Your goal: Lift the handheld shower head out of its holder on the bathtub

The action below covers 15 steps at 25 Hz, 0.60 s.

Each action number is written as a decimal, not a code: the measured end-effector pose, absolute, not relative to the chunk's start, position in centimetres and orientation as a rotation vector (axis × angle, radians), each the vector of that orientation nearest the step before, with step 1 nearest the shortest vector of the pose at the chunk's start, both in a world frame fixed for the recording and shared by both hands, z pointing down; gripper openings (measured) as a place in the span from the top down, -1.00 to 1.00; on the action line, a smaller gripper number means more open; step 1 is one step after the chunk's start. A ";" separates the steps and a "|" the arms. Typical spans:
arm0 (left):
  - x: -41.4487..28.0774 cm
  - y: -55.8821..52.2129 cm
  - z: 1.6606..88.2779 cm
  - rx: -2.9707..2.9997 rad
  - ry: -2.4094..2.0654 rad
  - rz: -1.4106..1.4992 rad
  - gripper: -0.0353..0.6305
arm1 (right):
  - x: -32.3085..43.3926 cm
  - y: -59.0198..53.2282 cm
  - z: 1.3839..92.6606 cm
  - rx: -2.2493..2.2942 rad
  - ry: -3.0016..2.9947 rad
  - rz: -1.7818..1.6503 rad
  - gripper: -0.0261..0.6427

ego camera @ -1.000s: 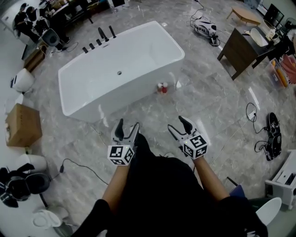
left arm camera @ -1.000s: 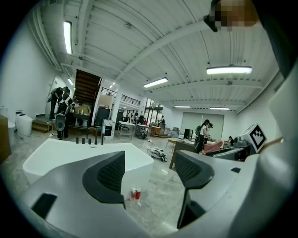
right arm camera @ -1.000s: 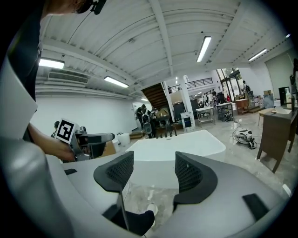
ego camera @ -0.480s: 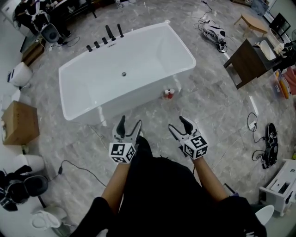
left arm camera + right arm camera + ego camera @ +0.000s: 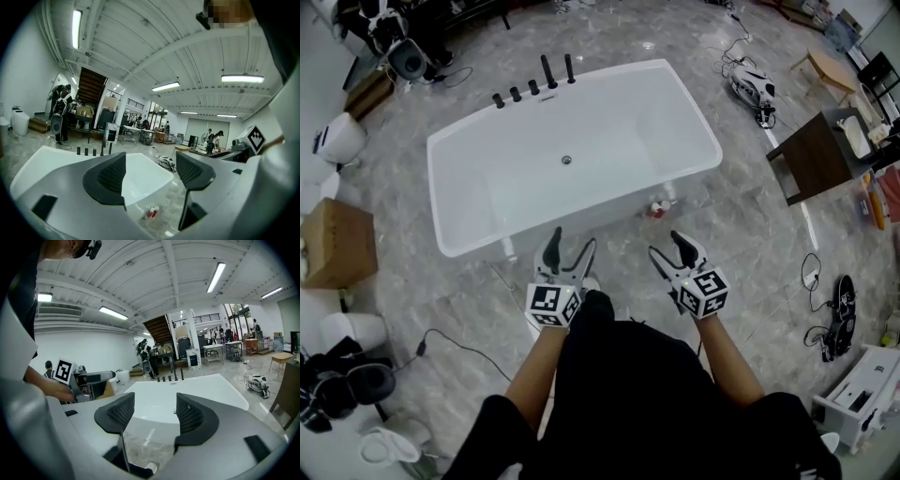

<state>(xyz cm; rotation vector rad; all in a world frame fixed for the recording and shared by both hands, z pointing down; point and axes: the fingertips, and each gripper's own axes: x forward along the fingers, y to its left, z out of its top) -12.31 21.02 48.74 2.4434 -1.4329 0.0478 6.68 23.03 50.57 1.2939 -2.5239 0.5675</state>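
The white bathtub [image 5: 487,202] stands on the marble floor [image 5: 750,234]. Its basin shows bare white walls and a small drain [image 5: 566,160] near the middle of its bottom. On the left half of the tub's far rim runs a row of black fittings [image 5: 516,95], three short knobs followed by two tall upright pieces. The handheld shower head [image 5: 570,67] is one of those two tall pieces, seated upright on the rim, though I cannot tell for sure which of the two it is. The left gripper [image 5: 569,251] and the right gripper [image 5: 672,255] hang side by side over the floor, just off the tub's near long edge and well apart from the fittings. Both have their jaws spread apart and grip nothing. A small red can [image 5: 656,208] stands on the floor by the tub's near right corner. A brown cardboard box [image 5: 337,244] sits on the floor off the tub's left end, its contents hidden.
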 end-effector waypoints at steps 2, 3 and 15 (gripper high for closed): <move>-13.6 19.5 48.9 2.435 -1.437 0.043 -0.04 | 5.6 21.1 50.4 1.299 -2.521 0.568 0.19; -14.3 18.8 49.1 2.429 -1.438 0.042 -0.04 | 5.3 20.2 50.3 1.304 -2.517 0.569 0.19; -20.9 12.4 50.9 2.417 -1.407 0.019 -0.04 | 1.8 12.1 50.1 1.384 -2.431 0.545 0.19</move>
